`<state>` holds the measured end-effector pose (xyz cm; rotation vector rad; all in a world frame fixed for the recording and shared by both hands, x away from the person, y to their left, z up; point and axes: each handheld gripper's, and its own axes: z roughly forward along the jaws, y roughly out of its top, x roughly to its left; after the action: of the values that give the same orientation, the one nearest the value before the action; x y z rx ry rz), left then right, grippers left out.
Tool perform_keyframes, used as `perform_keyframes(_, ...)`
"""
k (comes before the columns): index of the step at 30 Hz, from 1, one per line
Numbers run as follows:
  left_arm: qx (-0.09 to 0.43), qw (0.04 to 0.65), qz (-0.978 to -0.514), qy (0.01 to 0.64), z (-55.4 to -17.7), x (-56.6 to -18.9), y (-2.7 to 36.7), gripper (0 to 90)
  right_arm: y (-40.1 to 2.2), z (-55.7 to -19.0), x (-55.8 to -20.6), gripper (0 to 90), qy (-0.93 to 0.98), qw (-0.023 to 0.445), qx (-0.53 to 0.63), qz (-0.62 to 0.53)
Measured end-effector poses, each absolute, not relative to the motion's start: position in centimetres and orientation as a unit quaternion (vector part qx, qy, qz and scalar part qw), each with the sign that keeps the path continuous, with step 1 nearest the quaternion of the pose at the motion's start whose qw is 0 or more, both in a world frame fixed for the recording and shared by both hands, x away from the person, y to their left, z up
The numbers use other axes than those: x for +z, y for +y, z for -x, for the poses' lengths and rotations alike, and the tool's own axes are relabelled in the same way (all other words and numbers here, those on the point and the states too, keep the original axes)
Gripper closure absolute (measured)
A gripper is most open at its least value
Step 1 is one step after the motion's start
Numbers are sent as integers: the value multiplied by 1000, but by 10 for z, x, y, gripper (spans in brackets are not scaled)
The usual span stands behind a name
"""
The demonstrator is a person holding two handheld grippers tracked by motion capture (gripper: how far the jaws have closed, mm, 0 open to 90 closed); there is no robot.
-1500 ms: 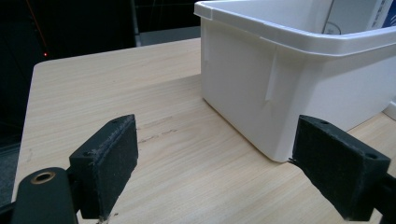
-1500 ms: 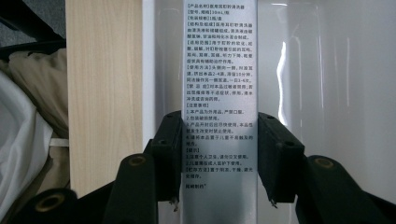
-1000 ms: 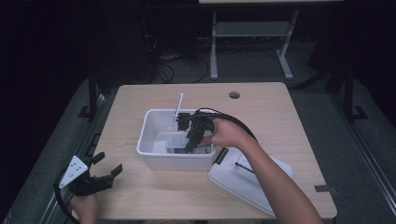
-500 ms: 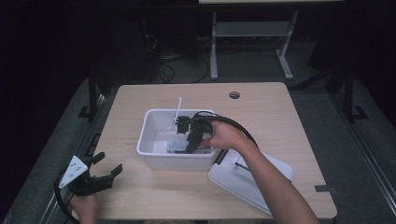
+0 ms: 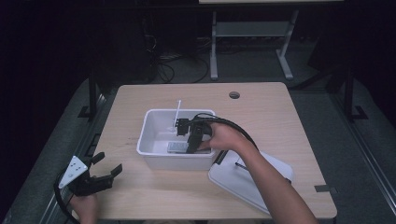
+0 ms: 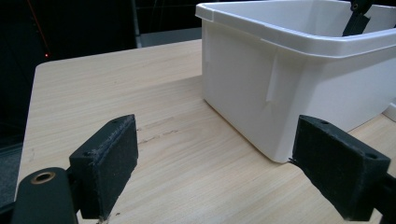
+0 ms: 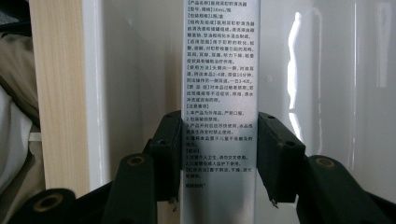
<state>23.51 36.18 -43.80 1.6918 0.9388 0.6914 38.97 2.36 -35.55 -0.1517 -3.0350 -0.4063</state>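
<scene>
A slim grey rectangular carton printed with black text (image 7: 219,107) lies inside the white rectangular plastic bin (image 5: 154,126), on its floor near the front wall. In the right gripper view the carton's long axis runs straight up the frame, in line with the gripper's own reach, its far end pointing away from the jaws toward the bin's wall. In the high view it shows as a small grey patch (image 5: 177,147) at the bottom of the bin.

The right gripper (image 7: 219,158) reaches down into the bin from the person's right hand (image 5: 224,137), and its two black pads sit flush against the carton's long sides, pinching it across its narrow width.

A thin white stick (image 5: 178,112) stands tilted against the bin's far wall. The bin rests near the middle of the light wooden table (image 5: 280,121). A white flat plastic lid (image 5: 252,179) lies on the table just right of the bin, toward the front edge.

The left gripper (image 6: 215,163) stays low over the table's front left corner, jaws spread wide with nothing between them, the bin's corner just ahead.
</scene>
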Motion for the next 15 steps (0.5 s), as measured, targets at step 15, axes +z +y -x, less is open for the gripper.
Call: perform_keyframes(15, 288, 517, -705, 391, -235, -438, 362, 134, 24, -389, -361, 542, -990, 43, -125, 51)
